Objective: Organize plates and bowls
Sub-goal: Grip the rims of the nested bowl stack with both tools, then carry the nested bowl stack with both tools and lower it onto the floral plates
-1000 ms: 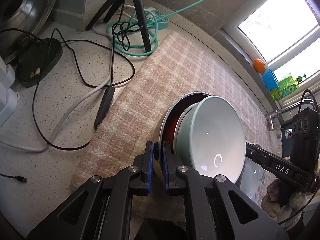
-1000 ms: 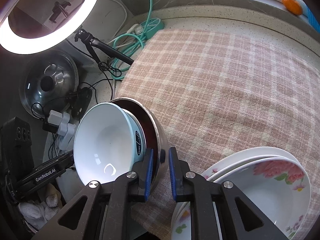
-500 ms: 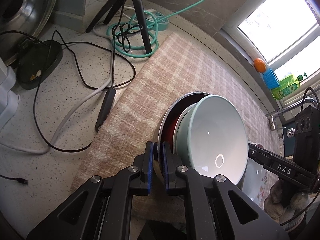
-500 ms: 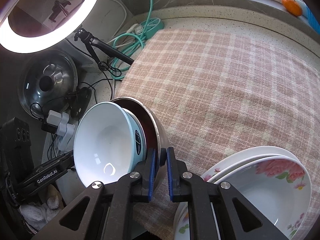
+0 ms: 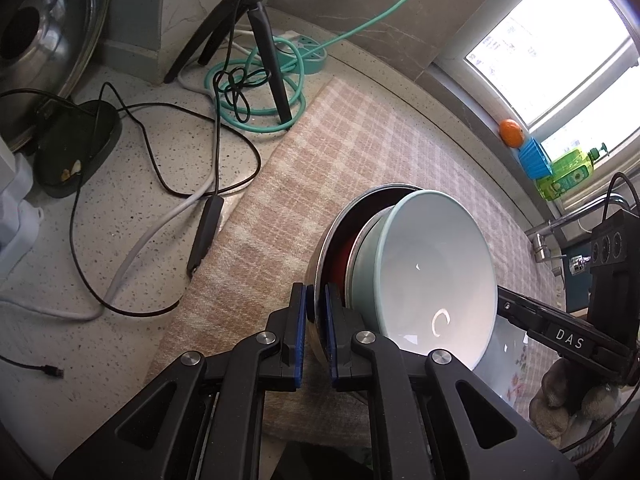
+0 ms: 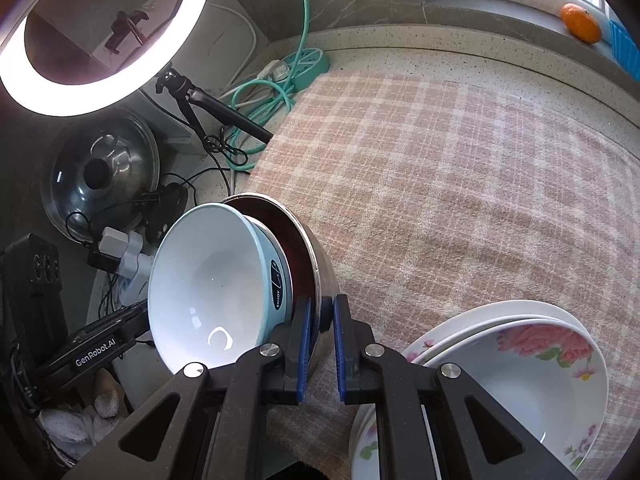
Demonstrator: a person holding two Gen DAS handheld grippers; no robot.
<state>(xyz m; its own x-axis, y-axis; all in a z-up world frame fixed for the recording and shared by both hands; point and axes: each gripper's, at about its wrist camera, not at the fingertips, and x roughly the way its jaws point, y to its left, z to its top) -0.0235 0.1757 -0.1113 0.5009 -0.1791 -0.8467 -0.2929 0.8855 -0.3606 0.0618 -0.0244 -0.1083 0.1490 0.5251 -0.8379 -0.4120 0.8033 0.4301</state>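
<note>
A steel bowl (image 5: 325, 252) with a dark red inside holds a pale teal bowl (image 5: 436, 284) nested in it; both are held tilted above the checked cloth (image 5: 340, 160). My left gripper (image 5: 316, 312) is shut on the steel bowl's rim. My right gripper (image 6: 319, 326) is shut on the same steel bowl's (image 6: 320, 264) rim from the opposite side, with the teal bowl (image 6: 208, 280) to its left. A stack of white flowered plates and a flowered bowl (image 6: 520, 364) sits on the cloth (image 6: 440, 184) just right of the right gripper.
Cables (image 5: 160, 184), a teal power strip (image 5: 308, 54), a black tripod (image 5: 264, 40) and a pot lid (image 6: 100, 172) crowd the counter left of the cloth. A ring light (image 6: 100, 32) hangs above. An orange (image 6: 580, 24) sits on the window sill; a tap (image 5: 560, 228) is at the right.
The right gripper's jaws have closed tighter on the steel bowl's rim. Both bowls have stayed in nearly the same place, shifting only slightly.
</note>
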